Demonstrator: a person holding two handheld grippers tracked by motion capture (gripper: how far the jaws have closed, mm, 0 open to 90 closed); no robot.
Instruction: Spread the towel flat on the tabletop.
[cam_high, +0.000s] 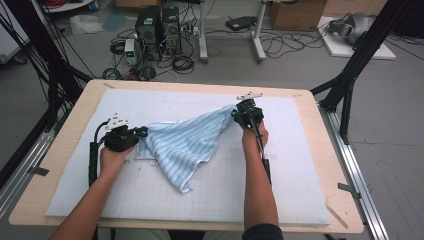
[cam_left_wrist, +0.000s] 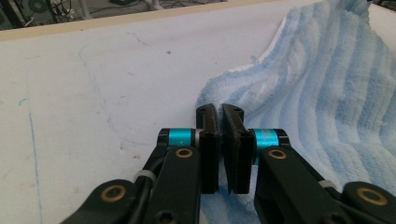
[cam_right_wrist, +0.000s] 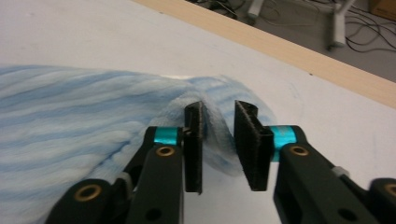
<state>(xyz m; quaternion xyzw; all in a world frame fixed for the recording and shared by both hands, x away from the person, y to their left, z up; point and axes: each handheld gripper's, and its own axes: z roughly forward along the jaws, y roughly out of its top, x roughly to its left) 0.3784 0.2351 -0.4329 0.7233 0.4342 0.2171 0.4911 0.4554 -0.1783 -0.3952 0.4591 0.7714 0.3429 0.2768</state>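
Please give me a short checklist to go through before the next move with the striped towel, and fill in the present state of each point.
1. Left gripper has the blue striped towel edge: cannot tell. Its jaws stand nearly together with a thin gap at the towel's edge; no cloth is plainly seen between them.
2. Right gripper grips the far corner: not ok. The cloth sits between its jaws, but a gap shows beside one pad.
3. Towel lies flat: not ok. It is bunched, and the corner at the right gripper is raised.
4. Towel is inside the white mat: ok.
5. Cables are off the towel: ok in the high view.
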